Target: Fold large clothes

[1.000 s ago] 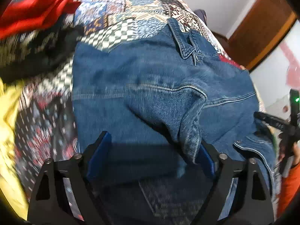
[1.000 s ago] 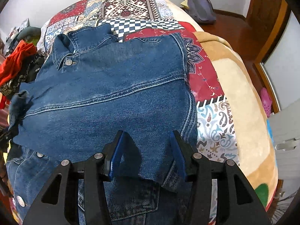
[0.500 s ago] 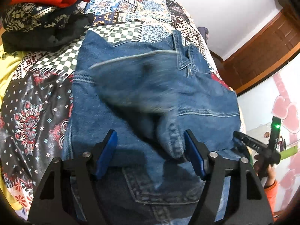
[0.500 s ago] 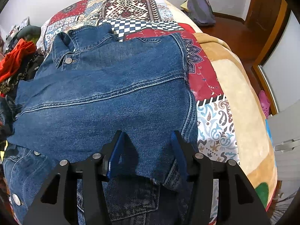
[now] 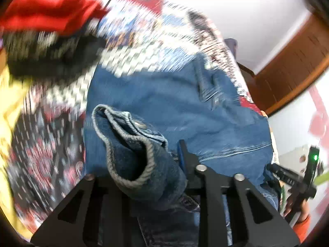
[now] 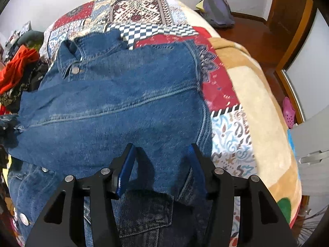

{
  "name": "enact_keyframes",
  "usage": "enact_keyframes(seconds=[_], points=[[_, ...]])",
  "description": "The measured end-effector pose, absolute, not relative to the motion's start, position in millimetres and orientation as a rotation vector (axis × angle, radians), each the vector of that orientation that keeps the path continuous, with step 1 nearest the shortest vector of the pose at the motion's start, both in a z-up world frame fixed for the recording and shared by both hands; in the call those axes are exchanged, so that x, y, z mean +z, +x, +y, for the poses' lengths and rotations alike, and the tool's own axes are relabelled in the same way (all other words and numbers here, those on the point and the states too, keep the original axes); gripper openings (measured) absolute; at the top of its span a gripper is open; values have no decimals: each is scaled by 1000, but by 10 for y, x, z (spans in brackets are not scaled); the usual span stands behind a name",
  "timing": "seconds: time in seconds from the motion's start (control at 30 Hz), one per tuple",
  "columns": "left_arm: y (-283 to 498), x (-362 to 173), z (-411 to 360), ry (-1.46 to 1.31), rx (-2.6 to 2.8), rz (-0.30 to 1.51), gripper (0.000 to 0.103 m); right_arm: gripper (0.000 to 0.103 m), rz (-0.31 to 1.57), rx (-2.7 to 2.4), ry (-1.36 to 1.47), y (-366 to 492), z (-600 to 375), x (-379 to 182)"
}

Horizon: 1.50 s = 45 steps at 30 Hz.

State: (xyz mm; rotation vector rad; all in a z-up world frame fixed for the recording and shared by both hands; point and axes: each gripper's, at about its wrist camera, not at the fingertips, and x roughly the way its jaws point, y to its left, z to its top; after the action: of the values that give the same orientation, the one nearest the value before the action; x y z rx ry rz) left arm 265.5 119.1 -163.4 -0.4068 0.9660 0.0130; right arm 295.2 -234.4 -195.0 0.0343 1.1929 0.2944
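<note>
A blue denim jacket (image 6: 115, 103) lies spread on the patchwork bedspread (image 6: 139, 10), collar at the far left; it also shows in the left wrist view (image 5: 174, 107). My left gripper (image 5: 144, 160) is shut on the jacket's sleeve cuff (image 5: 127, 144), which bunches up between the fingers above the jacket body. My right gripper (image 6: 160, 160) is open and empty, its blue pads (image 6: 125, 168) just above the jacket's near folded edge. The right gripper also shows at the right edge of the left wrist view (image 5: 296, 175).
A heap of red, black and yellow clothes (image 5: 41, 33) lies at the far left of the bed, also in the right wrist view (image 6: 18, 72). A purple bag (image 6: 218, 8) sits on the wooden floor beyond the bed. A beige blanket (image 6: 259, 107) covers the bed's right side.
My left gripper has closed on the sleeve cuff and lifted it while swinging; its view is now blurred. The right gripper has stayed open in nearly the same place.
</note>
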Motion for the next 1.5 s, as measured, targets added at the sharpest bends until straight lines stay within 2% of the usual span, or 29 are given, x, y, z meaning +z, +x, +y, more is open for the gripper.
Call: enact_keyframes(seconds=[0.2,0.3,0.43,0.57,0.67,0.73,0.77,0.87,1.0,1.27,1.5], points=[[2745,-1016,985,-213,-67,794,19,50,1129,283,45,3016,-2401,-1723],[2778,-906,1006,-168,-70,754,19,50,1114,271,35,3057,-2415,-1689],[2832,-1138,1129,-151,-43,814,19,50,1151,262,32,3107,-2379,-1812],[2880,-1674,1274,-174,-15,988,24,50,1231,265,32,3123,-2360,-2053],[2832,-2021,1447,-283,-32,1105,29,61,1229,268,52,3090,-2391,-2105],[2742,-2071,1533,-342,-49,1099,31,63,1236,268,60,3088,-2414,-2119],[2693,-2058,1577,-366,-64,1091,33,63,1239,272,66,3086,-2423,-2123],[2589,-1987,1620,-327,43,1112,51,63,1258,278,86,3103,-2466,-2125],[2485,-1905,1709,-264,56,1113,65,63,1239,262,75,3133,-2475,-2052],[2640,-1733,2018,-268,123,1088,66,63,1154,265,59,3355,-2512,-1811],[3055,-1880,2308,-400,107,1079,66,63,1190,272,127,3727,-2490,-1861]])
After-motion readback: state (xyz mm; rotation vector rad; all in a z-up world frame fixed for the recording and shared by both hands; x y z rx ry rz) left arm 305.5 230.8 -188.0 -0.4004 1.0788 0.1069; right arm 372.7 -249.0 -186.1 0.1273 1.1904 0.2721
